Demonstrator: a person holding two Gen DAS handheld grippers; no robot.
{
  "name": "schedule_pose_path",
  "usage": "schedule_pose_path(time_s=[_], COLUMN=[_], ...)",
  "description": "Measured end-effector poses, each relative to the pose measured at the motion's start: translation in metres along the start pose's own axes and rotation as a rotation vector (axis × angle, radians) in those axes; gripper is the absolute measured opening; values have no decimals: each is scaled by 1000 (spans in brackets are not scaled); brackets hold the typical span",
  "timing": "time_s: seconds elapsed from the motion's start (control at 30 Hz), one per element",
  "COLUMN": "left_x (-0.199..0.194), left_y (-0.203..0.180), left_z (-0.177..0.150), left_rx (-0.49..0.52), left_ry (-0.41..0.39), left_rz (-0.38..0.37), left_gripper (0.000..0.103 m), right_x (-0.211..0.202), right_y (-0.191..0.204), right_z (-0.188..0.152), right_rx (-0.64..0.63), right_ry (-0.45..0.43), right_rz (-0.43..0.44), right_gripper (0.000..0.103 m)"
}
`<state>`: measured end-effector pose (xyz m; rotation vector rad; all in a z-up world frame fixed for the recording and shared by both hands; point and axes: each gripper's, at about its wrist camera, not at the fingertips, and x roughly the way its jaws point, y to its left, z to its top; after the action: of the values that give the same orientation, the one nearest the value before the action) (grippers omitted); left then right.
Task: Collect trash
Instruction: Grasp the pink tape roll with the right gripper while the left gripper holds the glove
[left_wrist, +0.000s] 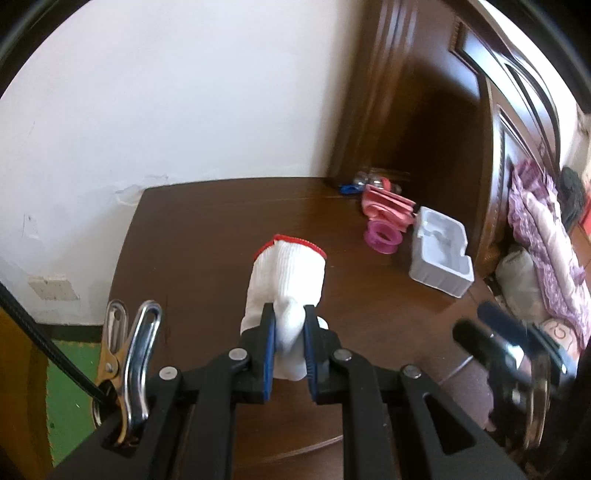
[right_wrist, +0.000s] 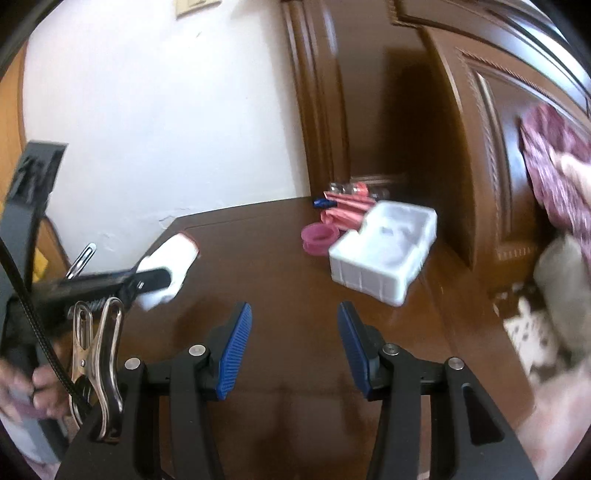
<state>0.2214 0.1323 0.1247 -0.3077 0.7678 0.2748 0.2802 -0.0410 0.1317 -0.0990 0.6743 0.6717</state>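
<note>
Spreading wide and glossy, the dark wooden table (left_wrist: 207, 229) carries everything. Toward its far right corner sits a white moulded foam tray (left_wrist: 441, 258), blocky and ribbed, with a pink plastic ring (left_wrist: 381, 237) just beside it. Nearer the table's middle, the left gripper (left_wrist: 290, 315) is clenched on a knitted white glove (left_wrist: 290, 273) with a red cuff. The right gripper (right_wrist: 293, 314) hangs released, its 2 ridged blue pads (right_wrist: 236, 350) apart above bare wood.
</note>
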Motion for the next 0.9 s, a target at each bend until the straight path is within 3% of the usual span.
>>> schedule_pose_path(time_s=[0.43,0.9], left_x=[7,14], left_y=[35,37], left_z=[1,0], left_rx=[-91,-93], left_ry=[25,32], left_rz=[-33,-48], left_gripper=[14,14], right_x=[83,152], right_y=[13,4], right_z=[65,82], right_rx=[-75,-126], right_ry=[123,291], right_rz=[-100,-189], right_gripper=[57,57])
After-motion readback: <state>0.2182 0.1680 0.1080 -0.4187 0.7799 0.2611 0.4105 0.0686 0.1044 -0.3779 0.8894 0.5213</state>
